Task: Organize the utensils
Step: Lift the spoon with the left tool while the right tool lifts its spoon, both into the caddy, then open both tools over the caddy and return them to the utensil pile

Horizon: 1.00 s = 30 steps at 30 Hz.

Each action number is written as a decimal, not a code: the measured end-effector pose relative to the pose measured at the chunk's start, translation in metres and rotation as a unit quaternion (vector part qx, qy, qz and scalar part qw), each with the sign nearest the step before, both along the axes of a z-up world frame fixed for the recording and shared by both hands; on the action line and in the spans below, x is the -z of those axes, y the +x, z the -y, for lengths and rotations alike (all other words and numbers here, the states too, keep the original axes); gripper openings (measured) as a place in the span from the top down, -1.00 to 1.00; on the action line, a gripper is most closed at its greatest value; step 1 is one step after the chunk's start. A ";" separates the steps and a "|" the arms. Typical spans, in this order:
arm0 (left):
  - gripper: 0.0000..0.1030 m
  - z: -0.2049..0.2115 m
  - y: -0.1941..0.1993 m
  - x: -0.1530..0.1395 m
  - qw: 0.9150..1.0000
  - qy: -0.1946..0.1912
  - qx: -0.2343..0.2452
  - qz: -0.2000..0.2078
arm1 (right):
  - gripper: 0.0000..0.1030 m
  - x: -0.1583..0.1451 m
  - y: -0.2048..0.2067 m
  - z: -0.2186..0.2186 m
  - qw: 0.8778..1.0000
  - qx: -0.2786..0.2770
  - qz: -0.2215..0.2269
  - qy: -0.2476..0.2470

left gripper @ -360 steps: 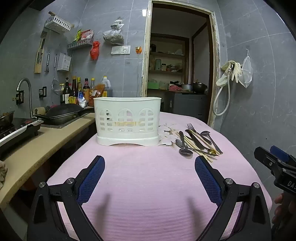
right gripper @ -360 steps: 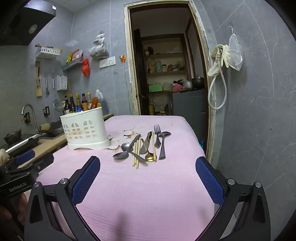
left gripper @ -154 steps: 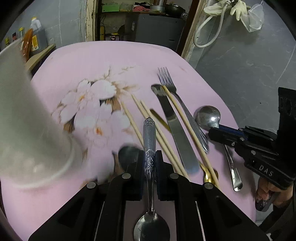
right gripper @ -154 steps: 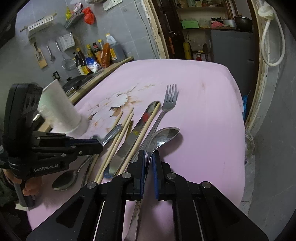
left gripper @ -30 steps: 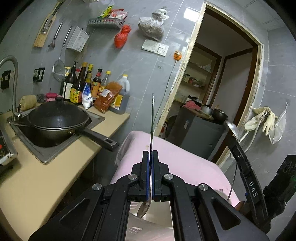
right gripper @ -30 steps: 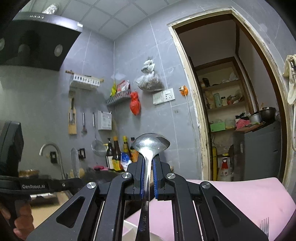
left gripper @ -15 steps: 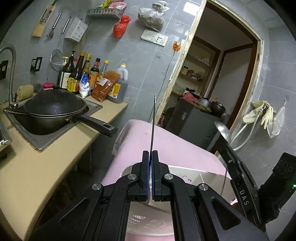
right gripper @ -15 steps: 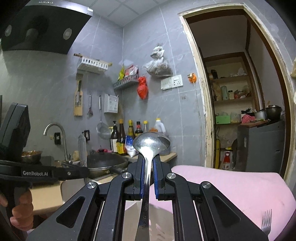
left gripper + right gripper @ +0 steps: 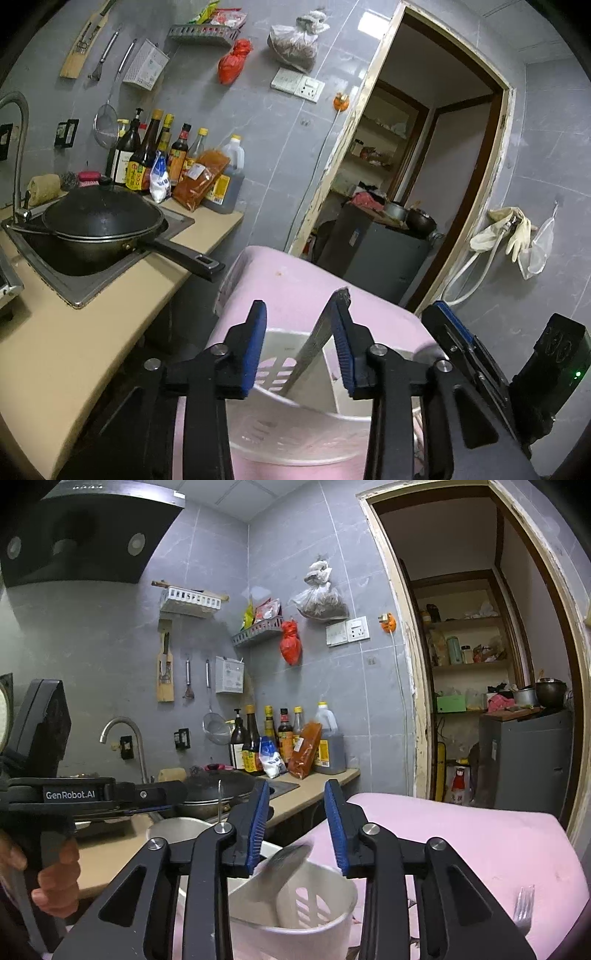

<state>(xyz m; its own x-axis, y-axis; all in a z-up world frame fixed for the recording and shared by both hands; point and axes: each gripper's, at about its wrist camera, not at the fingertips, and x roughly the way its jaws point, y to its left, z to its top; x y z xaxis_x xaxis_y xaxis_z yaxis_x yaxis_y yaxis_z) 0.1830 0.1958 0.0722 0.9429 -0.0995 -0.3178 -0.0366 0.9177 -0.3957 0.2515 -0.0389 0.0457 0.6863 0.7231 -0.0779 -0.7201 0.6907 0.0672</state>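
Observation:
The white slotted utensil caddy (image 9: 295, 435) stands on the pink table (image 9: 295, 284), right under both grippers; it also shows in the right wrist view (image 9: 310, 915). My left gripper (image 9: 299, 347) is open above it. A silver spoon handle (image 9: 317, 343) leans out of the caddy against the right finger. My right gripper (image 9: 295, 823) is open above the caddy. A blurred silver spoon (image 9: 284, 860) drops bowl-up into the caddy between its fingers. The left gripper (image 9: 110, 797) shows at the left of the right wrist view.
A fork (image 9: 522, 904) lies on the pink table (image 9: 461, 842) to the right. A kitchen counter (image 9: 110, 314) with a black wok (image 9: 103, 221) and several bottles (image 9: 166, 155) runs on the left. A doorway (image 9: 406, 177) opens behind the table.
Both grippers have opened. The spoon from the left gripper now leans in the caddy, and the spoon from the right gripper is falling into it.

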 end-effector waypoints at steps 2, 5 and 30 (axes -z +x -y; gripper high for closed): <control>0.30 0.001 -0.003 -0.005 1.000 0.002 -0.002 0.005 | 0.24 -0.006 -0.002 0.005 1.000 0.004 0.001 0.005; 0.09 0.005 -0.010 -0.011 1.000 0.013 -0.014 0.016 | -0.06 -0.015 -0.005 0.016 1.000 0.016 0.006 0.019; -0.84 0.126 -0.049 0.001 0.993 0.109 -0.011 0.049 | -1.00 -0.025 -0.077 0.149 0.989 0.134 0.064 -0.005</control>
